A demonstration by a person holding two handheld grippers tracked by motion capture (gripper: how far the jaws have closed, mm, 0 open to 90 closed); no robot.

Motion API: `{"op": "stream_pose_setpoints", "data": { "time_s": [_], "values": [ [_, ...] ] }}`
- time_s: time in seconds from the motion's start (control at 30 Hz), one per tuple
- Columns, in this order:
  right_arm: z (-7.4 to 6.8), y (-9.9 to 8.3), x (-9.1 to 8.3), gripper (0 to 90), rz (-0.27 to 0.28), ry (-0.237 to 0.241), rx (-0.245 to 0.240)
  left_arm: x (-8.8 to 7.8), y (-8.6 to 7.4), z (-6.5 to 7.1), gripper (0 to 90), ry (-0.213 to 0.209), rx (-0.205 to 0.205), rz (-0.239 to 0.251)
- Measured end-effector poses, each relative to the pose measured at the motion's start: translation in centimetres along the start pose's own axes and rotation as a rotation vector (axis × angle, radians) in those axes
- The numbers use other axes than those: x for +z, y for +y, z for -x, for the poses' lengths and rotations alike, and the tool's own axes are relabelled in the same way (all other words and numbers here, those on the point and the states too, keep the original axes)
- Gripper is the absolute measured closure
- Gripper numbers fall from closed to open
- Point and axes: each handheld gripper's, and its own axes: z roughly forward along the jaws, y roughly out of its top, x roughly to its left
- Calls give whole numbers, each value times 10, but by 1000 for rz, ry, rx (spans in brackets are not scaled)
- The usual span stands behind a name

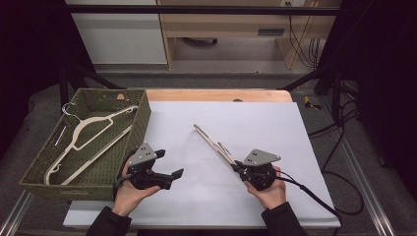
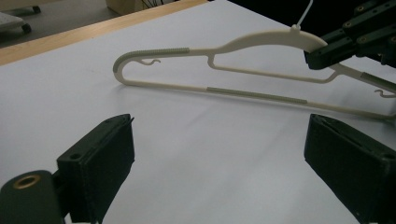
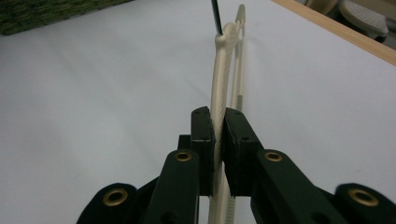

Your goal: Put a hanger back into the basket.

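White sheet (image 1: 275, 123) lies open between left fingers (image 1: 173, 175), spread, and right fingers (image 1: 236, 166) pinching the hanger (image 1: 211, 141).

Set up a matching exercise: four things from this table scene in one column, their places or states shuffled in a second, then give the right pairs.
1. left gripper
2. right gripper
3. held hanger
4. second hanger

A. lying in the green basket
B. jaws open, nothing between them
C. pinched on edge above the white sheet
D. jaws shut on a hanger

Pairs: 1-B, 2-D, 3-C, 4-A
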Motion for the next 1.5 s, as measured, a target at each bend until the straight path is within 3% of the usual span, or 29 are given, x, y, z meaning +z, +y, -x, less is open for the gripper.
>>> {"op": "stream_pose_setpoints", "data": {
  "time_s": [0.1, 0.23, 0.3, 0.43, 0.53, 0.63, 0.9, 1.03, 1.17, 1.37, 1.5],
  "values": [
    [5, -1, -3, 869, 8, -41, 31, 1, 0, 0, 84, 5, 2, -2],
    [7, -2, -6, 872, 33, -9, 50, 0, 1, 1, 84, 2, 4, 2],
    [6, 0, -8, 872, 41, 1, 33, -1, 2, 2, 85, 2, 10, 4],
    [5, 5, -15, 872, 91, 110, 55, -2, 6, 6, 85, -12, 25, 12],
    [2, 9, -18, 872, 102, 145, 42, -2, 8, 9, 85, -21, 35, 14],
    [-7, 13, -16, 872, 108, 222, 26, 2, 15, 15, 88, -38, 64, 16],
    [-19, 13, -4, 872, 76, 312, 8, 17, 27, 30, 118, -87, 150, -32],
    [-22, 14, -3, 872, 73, 337, -4, 31, 28, 31, 182, -120, 161, -63],
    [-22, 15, -5, 872, 82, 358, -7, 38, 28, 34, 316, -143, 187, -88],
    [-24, 15, -5, 872, 75, 384, -9, 41, 25, 39, 521, -145, 226, -111],
    [-24, 14, -4, 871, 63, 390, -12, 41, 24, 41, 580, -121, 259, -139]
  ]
}}
